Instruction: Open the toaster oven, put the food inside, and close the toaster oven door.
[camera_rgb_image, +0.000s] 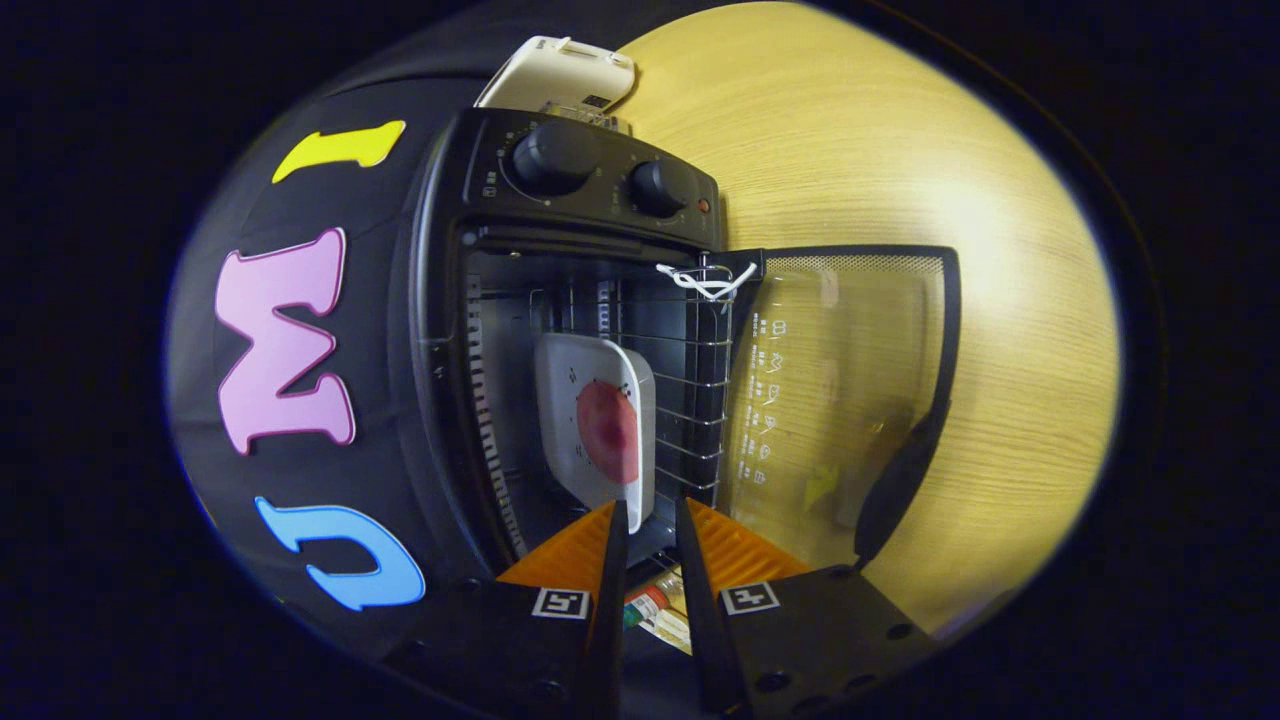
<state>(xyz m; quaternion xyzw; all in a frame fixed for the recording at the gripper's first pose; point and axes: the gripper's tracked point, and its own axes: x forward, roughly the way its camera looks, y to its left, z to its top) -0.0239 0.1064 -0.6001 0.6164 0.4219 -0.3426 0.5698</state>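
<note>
Our jaws (650, 515) stand slightly parted with nothing between them, their tips just short of the white plate's (590, 420) near edge. We see that plate, carrying a round red piece of food (607, 430), sitting on the wire rack (690, 380) inside the black toaster oven (560, 300). The oven's glass door (840, 400) hangs fully open over the wooden desk (900, 150).

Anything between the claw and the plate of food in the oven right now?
No. In the gripper view the open claw sits just short of the white plate with its red food on the oven rack; nothing intervenes.
</note>
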